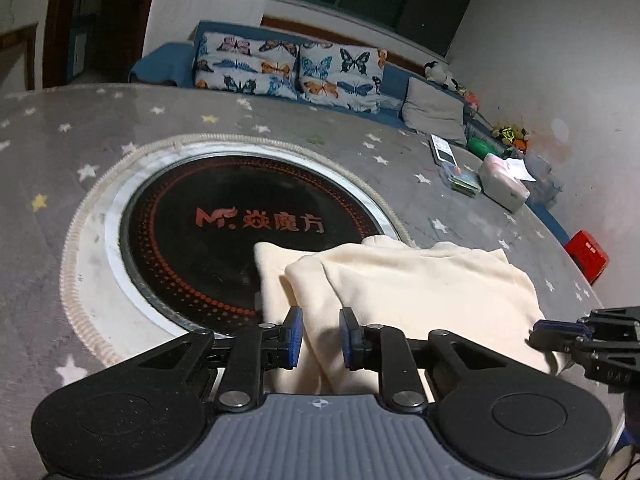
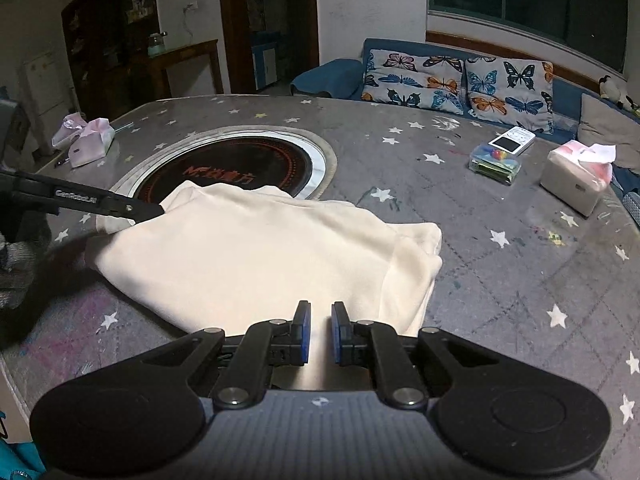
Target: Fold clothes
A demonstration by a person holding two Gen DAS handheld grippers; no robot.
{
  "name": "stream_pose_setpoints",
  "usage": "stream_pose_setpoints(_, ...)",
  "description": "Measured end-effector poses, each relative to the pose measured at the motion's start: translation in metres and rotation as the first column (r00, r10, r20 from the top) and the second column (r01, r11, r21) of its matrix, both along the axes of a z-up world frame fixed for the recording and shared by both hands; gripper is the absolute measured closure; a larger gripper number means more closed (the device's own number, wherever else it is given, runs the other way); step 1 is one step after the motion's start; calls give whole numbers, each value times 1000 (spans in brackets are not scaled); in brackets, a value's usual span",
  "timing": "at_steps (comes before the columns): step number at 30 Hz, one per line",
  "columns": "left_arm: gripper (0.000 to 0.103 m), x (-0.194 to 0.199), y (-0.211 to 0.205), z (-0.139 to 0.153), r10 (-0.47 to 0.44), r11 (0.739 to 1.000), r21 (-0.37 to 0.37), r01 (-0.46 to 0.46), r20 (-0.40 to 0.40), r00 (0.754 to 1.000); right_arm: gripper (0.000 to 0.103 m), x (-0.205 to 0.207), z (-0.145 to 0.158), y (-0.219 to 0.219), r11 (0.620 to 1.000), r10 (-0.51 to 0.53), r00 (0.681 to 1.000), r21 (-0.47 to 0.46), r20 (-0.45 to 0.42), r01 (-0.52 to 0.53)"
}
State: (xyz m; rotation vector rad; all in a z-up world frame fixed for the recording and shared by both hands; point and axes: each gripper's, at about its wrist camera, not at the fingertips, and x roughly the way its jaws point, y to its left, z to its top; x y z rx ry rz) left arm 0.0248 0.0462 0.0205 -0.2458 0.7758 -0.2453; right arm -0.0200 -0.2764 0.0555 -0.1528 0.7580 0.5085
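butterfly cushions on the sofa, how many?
2. Both lean against the blue sofa's backrest behind the table, side by side: left cushion, right cushion. A plain grey pillow sits further right; more could be out of frame.

So the folded garment (image 2: pixel 256 256) lies on the desk (image 2: pixel 500 280) at the middle of the right wrist frame, its far edge overlapping the round cooktop (image 2: pixel 240 164) set into the desk behind it. Upper left there's a tissue pack (image 2: pixel 86 140). Over at the right sit a small clear box (image 2: pixel 496 164), a remote (image 2: pixel 514 140) just behind it, and a tissue box (image 2: pixel 576 184) further right. The sofa (image 2: pixel 400 48) with its butterfly cushions (image 2: pixel 460 80) runs across the top, behind the desk.
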Motion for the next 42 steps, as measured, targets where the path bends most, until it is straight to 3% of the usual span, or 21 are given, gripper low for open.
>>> stream_pose_setpoints(5,79,9,0,-6,20,1000,-12,-20,-25,999,93,1,-3,2,1000,6,1000,-11,-2,-6)
stream_pose_setpoints(8,94,8,-1,-4,22,1000,0,-22,-4,1000,93,1,-4,3,1000,7,1000,-13,-1,-7)
stream_pose_setpoints(11,98,5,-4,1,23,999,24,-24,30,999,93,1,-4,3,1000,8,1000,-18,0,-8)
stream_pose_setpoints(15,99,-9,-17,15,19,989,140,-39,141,990,93,2,-6,5,999,13,1000,-32,3,-13)
stream_pose_setpoints(17,99,-8,-22,10,8,980,196,-37,145,989,93,3,-7,6,999,16,1000,-37,6,-16)
stream_pose_setpoints(20,98,2,-21,-3,14,982,189,-28,73,997,93,5,-5,6,999,21,1000,-39,3,-21)
stream_pose_setpoints(26,94,0,-17,13,9,983,180,-26,95,995,93,15,11,3,999,28,999,-47,29,-27)
stream_pose_setpoints(31,94,16,-30,23,-43,991,127,32,84,996,93,41,19,9,999,22,999,-43,47,-20)
stream_pose_setpoints(42,94,65,-75,3,-118,985,132,112,32,993,93,95,-5,46,1000,24,1000,-18,6,-24)
